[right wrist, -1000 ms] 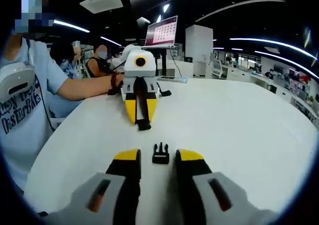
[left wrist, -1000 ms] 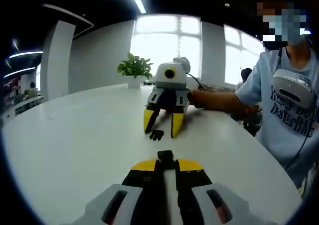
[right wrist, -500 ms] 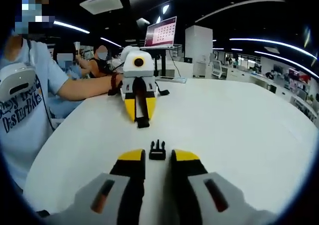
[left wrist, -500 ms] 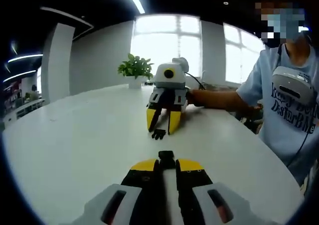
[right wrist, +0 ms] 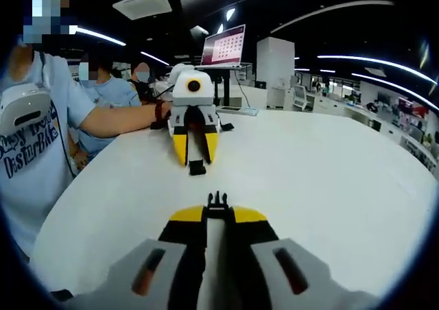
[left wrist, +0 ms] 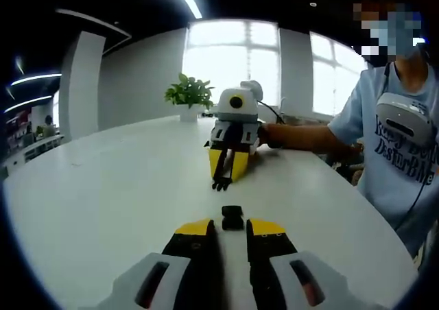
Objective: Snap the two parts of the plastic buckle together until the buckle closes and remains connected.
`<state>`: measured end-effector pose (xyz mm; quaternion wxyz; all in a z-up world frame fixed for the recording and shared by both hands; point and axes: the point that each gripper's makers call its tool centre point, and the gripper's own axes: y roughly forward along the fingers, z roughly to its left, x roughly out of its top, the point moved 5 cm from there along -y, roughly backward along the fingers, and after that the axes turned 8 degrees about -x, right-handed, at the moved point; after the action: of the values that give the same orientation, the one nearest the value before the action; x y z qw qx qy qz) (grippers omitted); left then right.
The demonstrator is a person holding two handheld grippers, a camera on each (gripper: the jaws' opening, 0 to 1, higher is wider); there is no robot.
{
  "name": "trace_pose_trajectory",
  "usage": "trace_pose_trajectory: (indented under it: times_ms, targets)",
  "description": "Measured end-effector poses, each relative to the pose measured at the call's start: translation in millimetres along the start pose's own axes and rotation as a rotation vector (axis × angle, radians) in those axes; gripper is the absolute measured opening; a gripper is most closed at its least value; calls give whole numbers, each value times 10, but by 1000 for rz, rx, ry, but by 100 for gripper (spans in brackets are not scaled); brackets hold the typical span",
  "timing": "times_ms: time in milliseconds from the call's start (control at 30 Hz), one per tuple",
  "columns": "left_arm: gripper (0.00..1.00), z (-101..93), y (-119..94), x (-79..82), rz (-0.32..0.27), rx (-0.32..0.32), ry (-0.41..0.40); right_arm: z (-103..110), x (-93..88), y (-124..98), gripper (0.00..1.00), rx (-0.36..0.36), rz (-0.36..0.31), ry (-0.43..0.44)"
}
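Two buckle halves, both black, on a white round worktop (left wrist: 103, 207). Left tongs (left wrist: 232, 226): jaws parted, nothing gripped. The socket half (left wrist: 232, 217) lies on the worktop just past the yellow tips, in line with the gap, apart from both jaws. In the right gripper view this same half (right wrist: 197, 167) sits below the left tongs' (right wrist: 195, 152) spread yellow tips, toward the worktop's far side.

Right tongs (right wrist: 219, 211): jaws drawn together on the pronged half (right wrist: 217, 200), which sticks out past the tips, prongs pointing away from me. Left gripper view agrees: right tongs (left wrist: 226, 173) pinched, pronged half (left wrist: 220, 182) poking from the tips, nose angled down; whether it touches the worktop, cannot tell. The two halves face each other across a strip of bare worktop, near but not touching.

Far edge: potted plant (left wrist: 188, 94). Right-hand side of the left gripper view: my light blue shirt (left wrist: 398, 152).
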<state>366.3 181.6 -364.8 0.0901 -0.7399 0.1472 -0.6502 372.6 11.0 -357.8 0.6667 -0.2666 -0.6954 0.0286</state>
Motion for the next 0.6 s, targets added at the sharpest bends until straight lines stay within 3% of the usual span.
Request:
trace_pose_trajectory:
  times_ms: [600]
  targets:
    - [12, -29, 13, 6, 0, -24, 4, 123, 95, 116, 13, 21, 6, -57]
